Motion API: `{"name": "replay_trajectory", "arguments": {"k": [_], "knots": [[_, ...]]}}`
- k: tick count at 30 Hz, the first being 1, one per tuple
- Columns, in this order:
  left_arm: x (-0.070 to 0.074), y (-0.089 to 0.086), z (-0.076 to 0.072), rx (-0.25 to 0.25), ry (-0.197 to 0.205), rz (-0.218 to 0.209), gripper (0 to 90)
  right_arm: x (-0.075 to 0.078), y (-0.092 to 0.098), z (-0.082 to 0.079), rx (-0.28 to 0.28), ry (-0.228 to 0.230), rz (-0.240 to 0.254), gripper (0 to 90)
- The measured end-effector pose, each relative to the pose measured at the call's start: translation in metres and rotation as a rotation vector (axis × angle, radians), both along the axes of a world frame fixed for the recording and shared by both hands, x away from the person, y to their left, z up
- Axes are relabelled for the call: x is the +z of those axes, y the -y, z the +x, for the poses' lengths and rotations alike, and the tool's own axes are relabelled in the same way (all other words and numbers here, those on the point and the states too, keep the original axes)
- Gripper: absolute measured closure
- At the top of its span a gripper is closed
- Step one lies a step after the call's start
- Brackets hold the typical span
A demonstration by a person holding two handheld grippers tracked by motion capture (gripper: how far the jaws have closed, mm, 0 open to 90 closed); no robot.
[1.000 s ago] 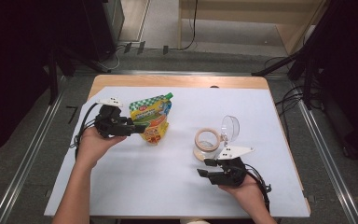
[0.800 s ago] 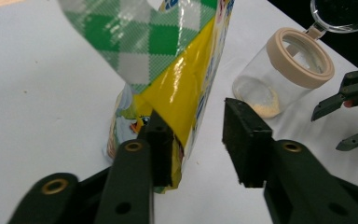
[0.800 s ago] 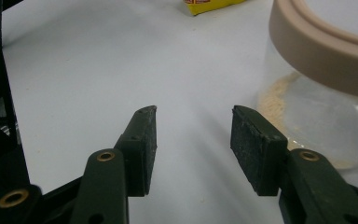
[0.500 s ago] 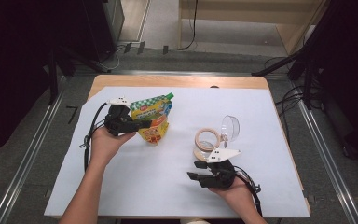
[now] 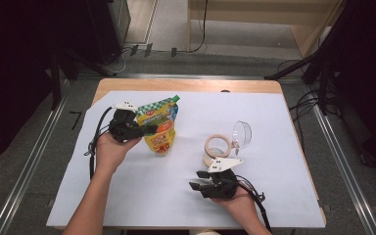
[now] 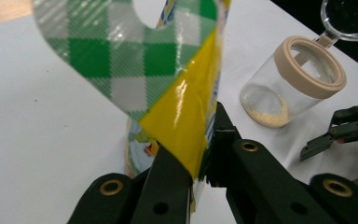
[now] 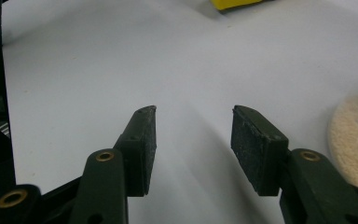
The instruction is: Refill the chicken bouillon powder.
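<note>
A yellow and green checked snack pouch (image 5: 160, 128) stands on the white table cover (image 5: 127, 196) at the left. My left gripper (image 5: 148, 129) has just been closing and is now shut on the pouch's edge (image 6: 186, 116), with the foil pinched between the pads. A clear jar (image 5: 216, 148) with a beige rim lies at centre right, its clear lid (image 5: 242, 134) swung open. The jar (image 6: 298, 84) holds a little beige powder. My right gripper (image 5: 196, 180) rests near the front edge below the jar, open (image 7: 193, 140), with nothing between its pads.
The table's wooden far edge (image 5: 186, 85) shows beyond the white cover. Cables trail from both grippers toward the front. Metal rails and dark stands flank the table. The beige powder (image 7: 354, 135) lies just right of my right jaws.
The left jaws have closed onto the pouch's edge. The right hand has slid left along the front of the table, jaws unchanged.
</note>
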State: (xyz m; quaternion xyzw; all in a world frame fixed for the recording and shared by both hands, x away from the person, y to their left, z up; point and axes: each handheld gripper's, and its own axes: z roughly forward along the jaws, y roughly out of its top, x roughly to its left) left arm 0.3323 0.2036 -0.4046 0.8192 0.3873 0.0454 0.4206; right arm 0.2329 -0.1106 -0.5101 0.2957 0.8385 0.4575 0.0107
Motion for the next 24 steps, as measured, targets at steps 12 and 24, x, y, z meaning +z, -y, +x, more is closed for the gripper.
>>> {"name": "replay_trajectory", "arguments": {"k": [12,24], "knots": [[0.038,0.023,-0.022,-0.197,0.009,0.016,89.2,0.000,0.004,0.004,-0.032,0.003,0.024,51.2],[0.056,0.046,-0.038,-0.322,-0.011,0.000,89.2,-0.005,-0.001,0.007,-0.062,0.017,0.016,56.1]]}}
